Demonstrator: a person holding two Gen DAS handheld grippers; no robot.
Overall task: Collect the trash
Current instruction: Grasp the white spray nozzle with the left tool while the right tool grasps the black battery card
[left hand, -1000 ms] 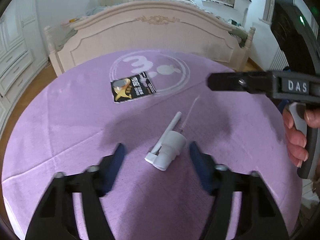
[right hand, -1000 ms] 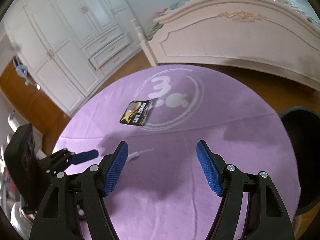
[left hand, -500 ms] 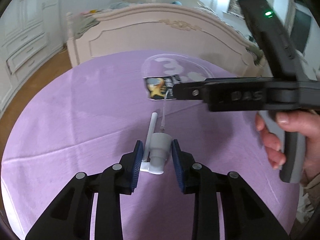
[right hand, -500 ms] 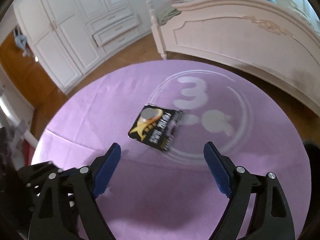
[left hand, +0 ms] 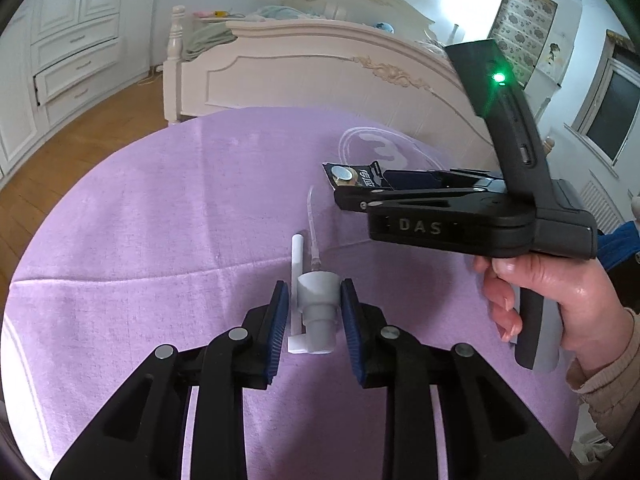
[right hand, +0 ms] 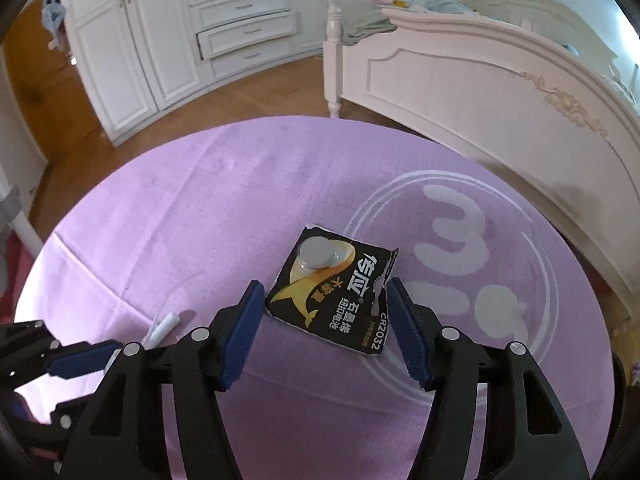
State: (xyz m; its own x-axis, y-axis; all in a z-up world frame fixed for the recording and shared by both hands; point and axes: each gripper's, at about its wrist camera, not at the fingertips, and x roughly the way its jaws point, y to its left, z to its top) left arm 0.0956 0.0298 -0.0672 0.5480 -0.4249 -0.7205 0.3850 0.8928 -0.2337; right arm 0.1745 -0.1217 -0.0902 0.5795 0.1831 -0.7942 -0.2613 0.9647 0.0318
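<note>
Purple cloth (left hand: 160, 208), pump nozzle (left hand: 316, 300) between fingers (left hand: 278, 320)

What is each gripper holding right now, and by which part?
The left gripper is shut on the white pump nozzle, pads on both sides of its collar. The right gripper holds nothing; its open jaws straddle the battery pack.

From the left wrist view, the black handheld right gripper (left hand: 404, 188) covers the near half of the black-and-gold torn battery card (left hand: 352, 178). In the right wrist view the white plastic pump nozzle (right hand: 162, 326) is mostly hidden behind black gripper parts.
</note>
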